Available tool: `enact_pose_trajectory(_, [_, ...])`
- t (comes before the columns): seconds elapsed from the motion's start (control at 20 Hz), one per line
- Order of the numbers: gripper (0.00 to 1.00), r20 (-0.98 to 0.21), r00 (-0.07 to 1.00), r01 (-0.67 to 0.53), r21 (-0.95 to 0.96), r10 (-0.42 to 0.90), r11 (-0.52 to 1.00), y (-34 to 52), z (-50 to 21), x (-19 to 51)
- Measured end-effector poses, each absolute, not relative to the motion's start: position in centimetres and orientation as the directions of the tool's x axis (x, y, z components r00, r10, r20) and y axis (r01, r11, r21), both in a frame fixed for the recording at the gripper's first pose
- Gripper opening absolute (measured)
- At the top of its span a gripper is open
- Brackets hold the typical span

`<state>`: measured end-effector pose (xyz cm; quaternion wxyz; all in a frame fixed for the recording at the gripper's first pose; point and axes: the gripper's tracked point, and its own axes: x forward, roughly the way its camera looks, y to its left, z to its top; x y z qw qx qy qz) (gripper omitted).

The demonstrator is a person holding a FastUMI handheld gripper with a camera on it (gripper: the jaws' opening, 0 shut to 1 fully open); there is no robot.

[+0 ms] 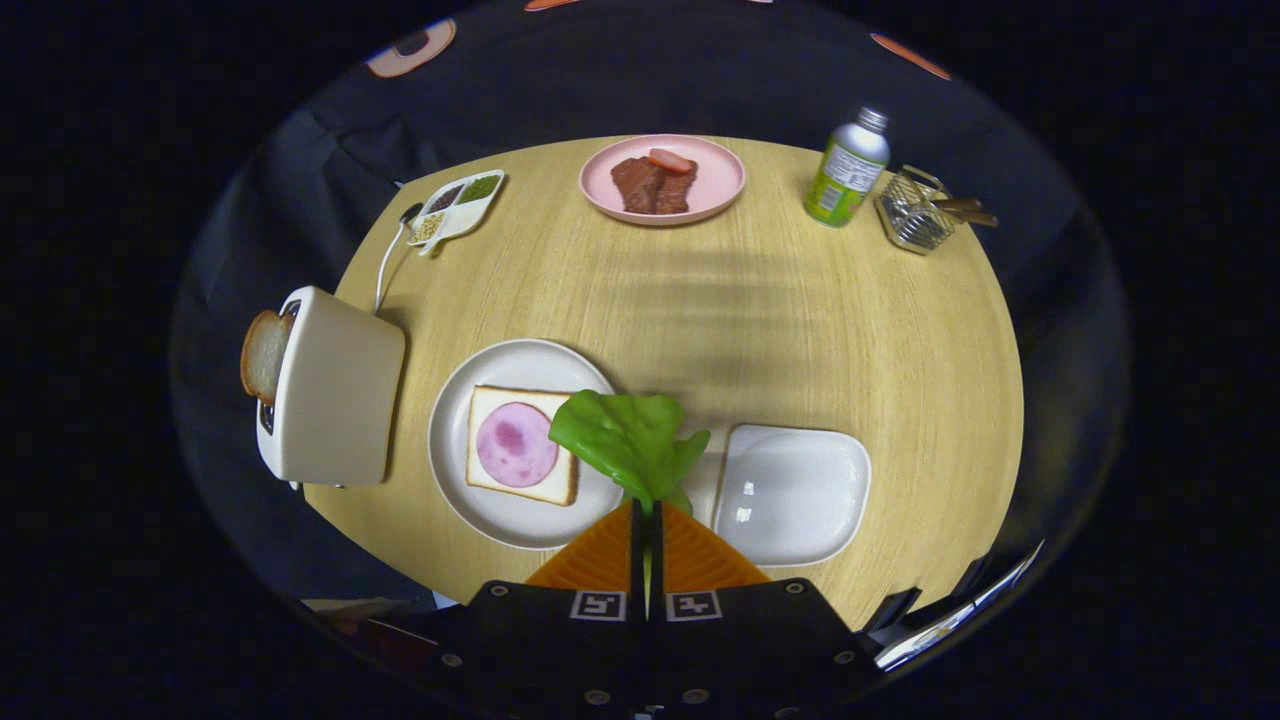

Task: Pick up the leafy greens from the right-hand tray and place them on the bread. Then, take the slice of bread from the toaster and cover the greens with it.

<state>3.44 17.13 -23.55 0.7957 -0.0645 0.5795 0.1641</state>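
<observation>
1. The gripper (647, 512) is clenched on the lettuce leaf (625, 437), lifted clear of the white tray (800, 530) at right.
2. The leaf hangs just right of the ham-topped bread (495, 405), apparently for placing.
3. The toast (263, 354) waits in the toaster (335, 390), far left.

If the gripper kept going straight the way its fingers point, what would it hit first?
The gripper, shut on the leafy greens, would probably meet bare table first, between the round plate and white tray; depth is unclear.

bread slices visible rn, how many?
2. One bread slice lies on the white plate with ham on it, left of the gripper, which is shut on the leafy greens. The other slice sticks out of the toaster.
</observation>
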Motion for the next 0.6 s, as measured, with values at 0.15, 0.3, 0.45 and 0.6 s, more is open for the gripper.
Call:
enact_pose_trajectory(0.15, [0.0,-0.947,0.257,-0.382,0.085,0.194,0.92,20.7,-24.1,3.4])
enact_pose_trajectory(0.3, [0.0,-0.95,0.252,-0.408,0.069,0.185,0.91,23.7,-25.2,3.7])
enact_pose_trajectory(0.45, [0.0,-0.956,0.244,-0.437,0.041,0.162,0.898,25.7,-26.4,3.6])
enact_pose_trajectory(0.6, [0.01,-0.958,0.236,-0.45,0.041,0.163,0.892,27.5,-27.3,3.5])
